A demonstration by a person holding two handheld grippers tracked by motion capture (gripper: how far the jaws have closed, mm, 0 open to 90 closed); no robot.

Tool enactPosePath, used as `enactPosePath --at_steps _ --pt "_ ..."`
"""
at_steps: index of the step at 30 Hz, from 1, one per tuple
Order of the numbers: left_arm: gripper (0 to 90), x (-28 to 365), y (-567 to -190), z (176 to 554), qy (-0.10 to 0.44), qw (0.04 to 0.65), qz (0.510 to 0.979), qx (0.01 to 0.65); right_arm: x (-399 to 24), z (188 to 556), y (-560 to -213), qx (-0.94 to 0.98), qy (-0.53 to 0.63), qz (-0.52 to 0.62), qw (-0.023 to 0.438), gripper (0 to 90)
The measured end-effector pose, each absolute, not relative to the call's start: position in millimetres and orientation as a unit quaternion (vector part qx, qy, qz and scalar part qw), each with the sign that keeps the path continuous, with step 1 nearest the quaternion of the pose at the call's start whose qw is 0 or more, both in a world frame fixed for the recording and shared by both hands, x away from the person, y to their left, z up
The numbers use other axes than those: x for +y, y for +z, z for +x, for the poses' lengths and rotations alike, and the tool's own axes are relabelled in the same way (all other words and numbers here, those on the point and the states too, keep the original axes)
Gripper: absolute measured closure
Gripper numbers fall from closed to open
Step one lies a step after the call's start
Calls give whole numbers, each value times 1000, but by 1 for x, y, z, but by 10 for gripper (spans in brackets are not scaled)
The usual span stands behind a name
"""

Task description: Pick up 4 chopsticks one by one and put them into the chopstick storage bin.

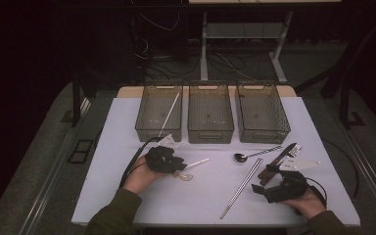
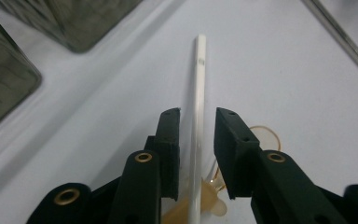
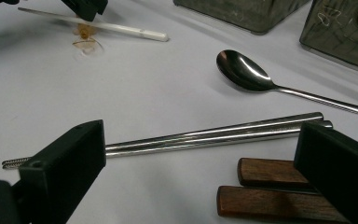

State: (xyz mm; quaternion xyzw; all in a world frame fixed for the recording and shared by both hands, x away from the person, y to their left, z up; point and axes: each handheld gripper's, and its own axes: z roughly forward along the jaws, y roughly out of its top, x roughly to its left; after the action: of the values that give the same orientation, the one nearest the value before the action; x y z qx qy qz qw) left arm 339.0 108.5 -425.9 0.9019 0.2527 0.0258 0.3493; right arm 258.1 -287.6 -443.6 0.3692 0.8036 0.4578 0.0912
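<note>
My left gripper (image 1: 178,167) (image 2: 197,116) is low over the table, left of centre. A white chopstick (image 1: 198,162) (image 2: 199,74) lies between its jaws, with a thin gap on each side, so the pads are not pressing it. An amber plastic spoon (image 1: 185,177) (image 2: 266,136) lies under that chopstick. My right gripper (image 1: 266,180) (image 3: 200,135) stands wide open and empty at the front right. It hovers over a pair of metal chopsticks (image 1: 242,188) (image 3: 214,135) and two wooden handles (image 3: 270,186).
Three dark mesh bins (image 1: 210,129) line the table's far side; the left bin (image 1: 149,112) holds another white chopstick (image 1: 170,112). A metal spoon (image 1: 254,153) (image 3: 242,70) and a wood-handled knife and fork (image 1: 281,156) lie right of centre.
</note>
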Motion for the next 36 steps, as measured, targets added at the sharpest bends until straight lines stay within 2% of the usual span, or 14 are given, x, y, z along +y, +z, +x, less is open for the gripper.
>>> enactPosePath --at_steps 10,28,36 --pt "772 107 -433 345 30 329 911 248 -288 258 -444 804 457 369 92 23" --pt "790 104 -437 343 42 308 917 248 -288 259 -444 804 457 370 92 23" --pt "832 103 -437 342 46 309 917 247 -288 259 -444 804 456 370 92 23"
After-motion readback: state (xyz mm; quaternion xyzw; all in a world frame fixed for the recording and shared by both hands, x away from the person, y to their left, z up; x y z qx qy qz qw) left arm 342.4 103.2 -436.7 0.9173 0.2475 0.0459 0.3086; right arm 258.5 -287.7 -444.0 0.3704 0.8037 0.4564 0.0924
